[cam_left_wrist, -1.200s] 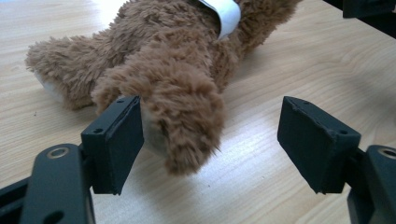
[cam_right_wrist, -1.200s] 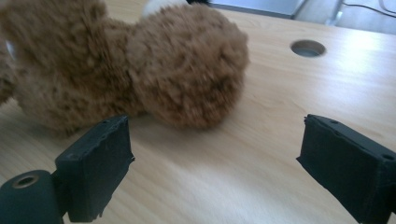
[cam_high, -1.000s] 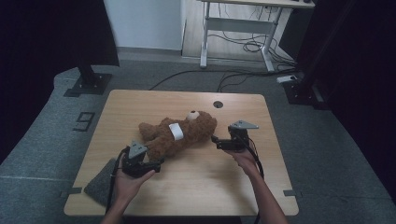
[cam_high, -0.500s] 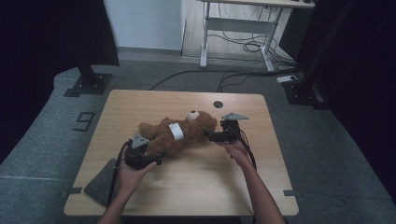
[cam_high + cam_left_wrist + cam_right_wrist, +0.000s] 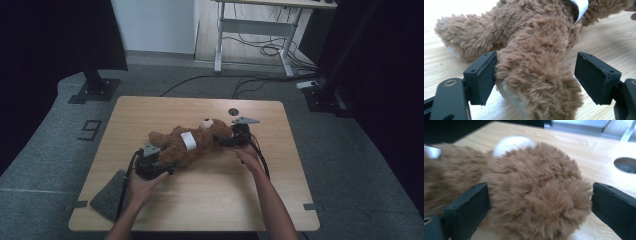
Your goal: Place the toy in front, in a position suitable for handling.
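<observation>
A brown teddy bear (image 5: 192,142) with a white band round its middle lies on its back on the wooden table (image 5: 210,200). My left gripper (image 5: 167,166) is at its lower end. In the left gripper view, that gripper (image 5: 536,62) straddles a furry leg (image 5: 534,75): one pad touches the fur and the other stands clear, so it is open. My right gripper (image 5: 221,141) is at the bear's head. In the right gripper view, its jaws (image 5: 539,191) have just been opening and stand wide apart, with the head (image 5: 536,192) between them.
A grey cloth pad (image 5: 107,197) lies at the table's front left corner. A round cable hole (image 5: 233,112) sits in the tabletop behind the bear's head. Beyond the table are a metal desk frame (image 5: 255,30), floor cables and a dark stand base (image 5: 95,87).
Both hands have closed in on the bear. The right gripper slid left up to the head, and the left gripper moved right onto the leg. The bear has not shifted.
</observation>
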### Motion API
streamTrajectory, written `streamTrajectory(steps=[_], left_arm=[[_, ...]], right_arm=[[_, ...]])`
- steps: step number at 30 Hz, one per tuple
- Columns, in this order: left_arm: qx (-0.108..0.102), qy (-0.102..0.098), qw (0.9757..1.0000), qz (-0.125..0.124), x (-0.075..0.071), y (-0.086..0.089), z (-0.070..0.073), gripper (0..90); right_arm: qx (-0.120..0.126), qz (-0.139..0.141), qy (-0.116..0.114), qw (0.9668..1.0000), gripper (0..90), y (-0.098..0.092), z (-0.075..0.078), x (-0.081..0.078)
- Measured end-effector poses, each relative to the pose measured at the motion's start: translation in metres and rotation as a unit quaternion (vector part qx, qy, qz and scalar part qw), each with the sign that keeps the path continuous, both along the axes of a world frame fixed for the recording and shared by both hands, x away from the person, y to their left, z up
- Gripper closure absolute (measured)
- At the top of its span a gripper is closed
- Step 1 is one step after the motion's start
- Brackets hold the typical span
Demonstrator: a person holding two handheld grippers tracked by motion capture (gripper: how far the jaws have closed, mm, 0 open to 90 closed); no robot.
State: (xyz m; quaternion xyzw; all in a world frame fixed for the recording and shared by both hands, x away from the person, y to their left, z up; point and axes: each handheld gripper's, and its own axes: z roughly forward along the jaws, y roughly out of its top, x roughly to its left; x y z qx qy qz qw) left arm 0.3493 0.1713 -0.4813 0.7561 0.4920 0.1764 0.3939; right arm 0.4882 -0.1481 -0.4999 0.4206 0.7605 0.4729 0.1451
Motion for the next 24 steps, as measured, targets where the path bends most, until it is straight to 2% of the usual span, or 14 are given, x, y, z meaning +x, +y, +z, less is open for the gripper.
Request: streamTrajectory(steps=[2,5,7,8,12,13,15,16,17,18,19,20,22,24], left_arm=[[0.0,0.002,1.0,0.002,0.0,0.0,-0.001,21.7],[0.0,0.006,1.0,0.005,0.002,0.002,-0.004,23.9],[0.002,0.008,1.0,0.005,0.003,0.003,-0.006,29.8],[0.005,0.014,0.9999,-0.004,0.003,0.001,-0.009,31.3],[0.006,0.013,0.9998,-0.01,0.002,0.001,-0.01,35.6],[0.002,0.011,0.9999,-0.011,0.002,0.001,-0.01,39.2],[0.002,0.009,0.9999,-0.013,0.002,0.001,-0.01,45.5],[0.002,0.001,0.9999,-0.012,0.001,0.001,-0.01,49.7],[0.002,0.001,0.9999,-0.012,0.001,0.001,-0.01,53.0],[-0.001,-0.002,0.9999,-0.012,0.001,0.002,-0.01,55.6],[-0.004,-0.004,0.9999,-0.012,0.001,0.002,-0.01,55.6],[-0.006,-0.007,0.9999,-0.012,0.001,0.003,-0.011,59.6],[-0.009,-0.013,0.9998,-0.012,0.0,0.004,-0.01,62.1],[-0.009,-0.014,0.9998,-0.012,0.0,0.004,-0.01,63.7]], right_arm=[[0.005,0.005,0.007,0.9999,0.0,0.001,-0.005,0.004],[0.014,0.004,0.006,0.9999,0.0,0.002,-0.006,0.006],[0.017,0.006,0.008,0.9998,0.0,0.003,-0.007,0.008],[0.019,0.024,0.015,0.9994,8.7,0.005,-0.01,0.009],[0.009,0.034,0.005,0.9994,15.9,0.007,-0.01,0.008],[-0.005,0.036,0.004,0.9993,23.5,0.008,-0.008,0.008],[-0.016,0.038,0.0,0.9991,31.9,0.01,-0.007,0.008],[-0.019,0.039,-0.002,0.9991,36.2,0.011,-0.006,0.007],[-0.019,0.039,-0.002,0.9991,36.2,0.011,-0.006,0.007],[-0.03,0.039,-0.012,0.9987,42.1,0.015,-0.005,0.004],[-0.03,0.039,-0.012,0.9987,42.1,0.015,-0.005,0.004],[-0.037,0.038,-0.022,0.9983,45.1,0.017,-0.004,0.002],[-0.043,0.043,-0.031,0.9977,47.9,0.016,-0.003,-0.001],[-0.043,0.046,-0.038,0.9973,49.6,0.015,-0.002,-0.002]])
